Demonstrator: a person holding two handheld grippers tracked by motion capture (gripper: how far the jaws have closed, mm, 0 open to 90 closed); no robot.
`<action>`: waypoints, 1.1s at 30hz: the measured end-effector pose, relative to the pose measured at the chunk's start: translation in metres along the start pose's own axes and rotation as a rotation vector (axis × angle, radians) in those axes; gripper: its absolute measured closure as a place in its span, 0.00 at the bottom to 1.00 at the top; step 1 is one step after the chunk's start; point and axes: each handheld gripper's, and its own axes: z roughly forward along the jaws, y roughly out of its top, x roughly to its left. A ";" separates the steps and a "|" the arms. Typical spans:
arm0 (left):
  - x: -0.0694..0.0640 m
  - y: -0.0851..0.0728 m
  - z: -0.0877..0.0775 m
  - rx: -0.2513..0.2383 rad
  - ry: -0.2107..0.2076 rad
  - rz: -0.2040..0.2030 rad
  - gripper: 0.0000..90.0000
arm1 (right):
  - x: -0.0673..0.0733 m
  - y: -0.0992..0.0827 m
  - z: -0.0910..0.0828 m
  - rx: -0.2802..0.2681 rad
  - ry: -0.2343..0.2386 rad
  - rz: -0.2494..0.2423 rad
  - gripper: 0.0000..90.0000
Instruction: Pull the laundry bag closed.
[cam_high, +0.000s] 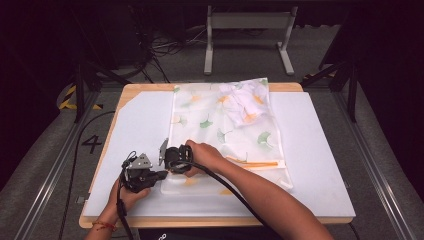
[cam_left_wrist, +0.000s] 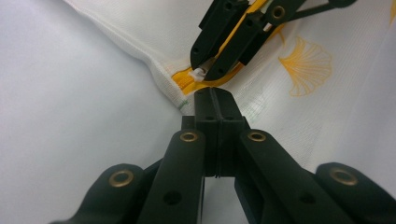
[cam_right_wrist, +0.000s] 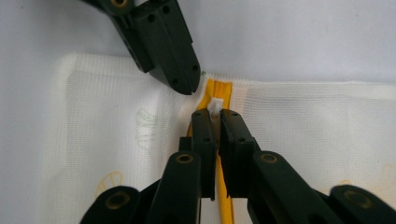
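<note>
A white mesh bag (cam_high: 225, 130) printed with ginkgo leaves lies flat on the white mat (cam_high: 320, 150). Its orange zipper (cam_high: 252, 163) runs along the near end. In the right gripper view my right gripper (cam_right_wrist: 215, 114) is shut on the small white zipper pull (cam_right_wrist: 215, 105) at the zipper's (cam_right_wrist: 219, 88) end. From the left, my left gripper (cam_left_wrist: 215, 93) is shut and pinches the bag's edge (cam_left_wrist: 180, 100) just beside that end. The two tips nearly touch; in the high view the left gripper (cam_high: 162, 175) and right gripper (cam_high: 168, 167) meet at the bag's near left corner.
Folded white clothing (cam_high: 245, 102) shows through the bag at its far end. The mat covers a wooden table (cam_high: 145, 88). A grey metal stand (cam_high: 247, 30) and cables lie on the floor behind; a floor mark "4" (cam_high: 91, 143) is at the left.
</note>
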 end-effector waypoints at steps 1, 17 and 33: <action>0.000 0.000 0.000 -0.005 -0.002 -0.004 1.00 | 0.001 0.000 0.000 -0.002 -0.007 -0.003 0.94; -0.001 0.007 0.006 -0.009 0.058 -0.031 1.00 | 0.003 -0.003 0.001 -0.038 -0.027 0.010 0.94; 0.003 0.003 0.003 -0.025 0.059 -0.083 1.00 | 0.007 -0.010 -0.005 -0.001 -0.051 -0.001 0.94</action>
